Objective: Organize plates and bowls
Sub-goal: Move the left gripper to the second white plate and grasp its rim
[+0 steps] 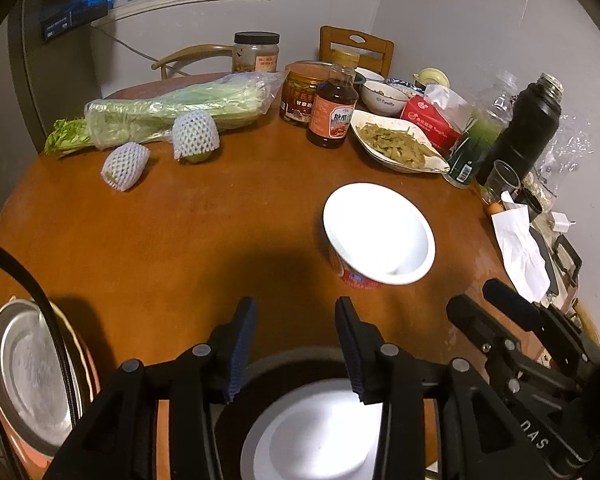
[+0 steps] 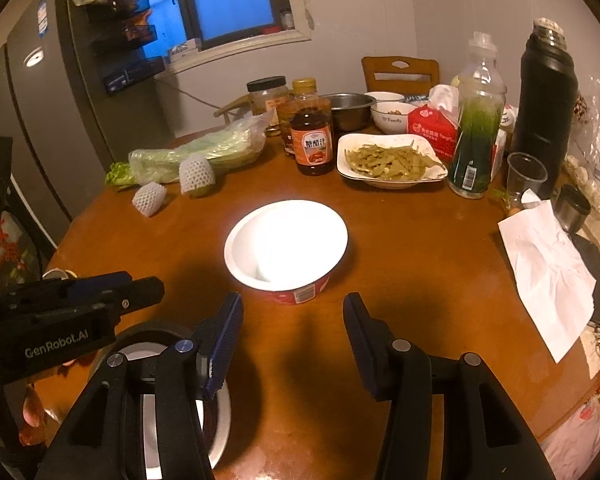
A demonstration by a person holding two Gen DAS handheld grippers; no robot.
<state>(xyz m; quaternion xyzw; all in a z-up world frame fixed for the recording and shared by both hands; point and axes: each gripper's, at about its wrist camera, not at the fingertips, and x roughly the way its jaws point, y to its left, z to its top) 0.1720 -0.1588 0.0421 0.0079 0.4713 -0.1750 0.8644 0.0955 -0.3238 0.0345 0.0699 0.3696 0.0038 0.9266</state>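
A white paper noodle bowl [image 1: 380,232] [image 2: 286,244] stands empty at the middle of the round wooden table [image 1: 180,240]. My left gripper [image 1: 295,308] [image 2: 146,283] is open with nothing between its fingers. It hovers over a dark-rimmed white bowl [image 1: 312,440] [image 2: 220,420] at the table's near edge. My right gripper [image 2: 293,308] [image 1: 471,295] is open and empty too, just short of the noodle bowl. A metal plate [image 1: 32,376] lies on a stack of plates at the near left. A white plate of green vegetables [image 1: 396,144] [image 2: 392,160] sits further back.
Along the back stand a sauce bottle [image 2: 312,144], jars, a steel bowl [image 2: 350,110], a small white bowl [image 2: 392,118], a red tissue pack and a black thermos [image 2: 544,100]. Bagged greens [image 1: 172,112] and netted fruit lie left. White paper [image 2: 548,272] lies right.
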